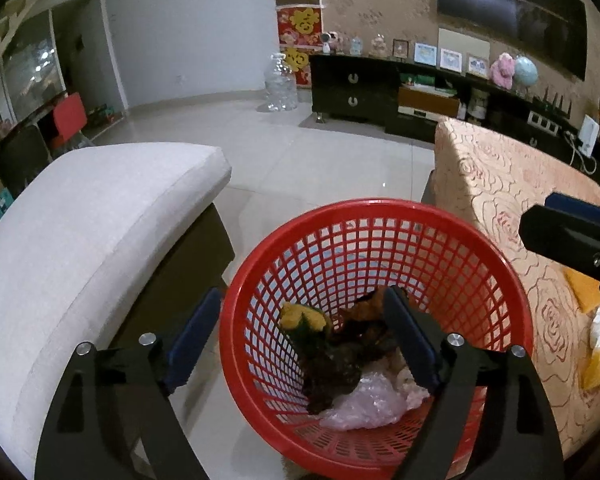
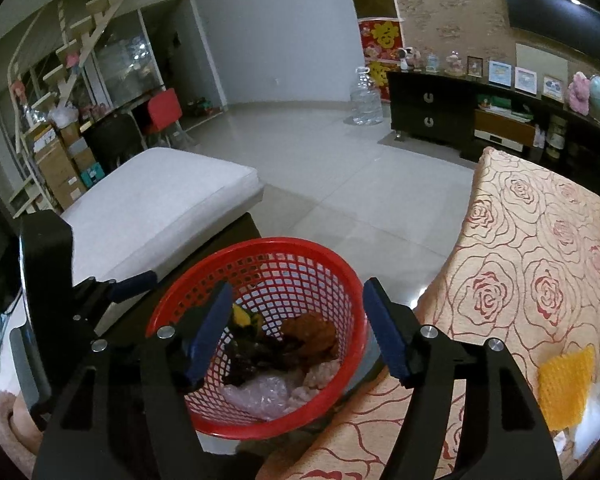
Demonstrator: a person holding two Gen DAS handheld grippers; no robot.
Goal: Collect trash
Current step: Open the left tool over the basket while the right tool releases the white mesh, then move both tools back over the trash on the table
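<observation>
A red basket (image 1: pixel 374 216) stands on the tiled floor (image 1: pixel 300 160), between a white cushion (image 1: pixel 100 208) on the left and a rose-patterned tabletop (image 1: pixel 500 184) on the right. Inside it lie dark scraps (image 1: pixel 332 364), a yellow-green piece (image 1: pixel 304 318), a brown crumpled piece (image 2: pixel 312 332) and a clear plastic bag (image 1: pixel 368 404).

The left claw (image 1: pixel 308 336) hangs over the near left of the basket, jaws wide apart and empty. The right claw (image 2: pixel 296 328) hangs over the basket too, jaws apart, gripping nothing. A yellow sponge (image 2: pixel 566 384) and white paper (image 2: pixel 596 412) lie on the tabletop at the right.
</observation>
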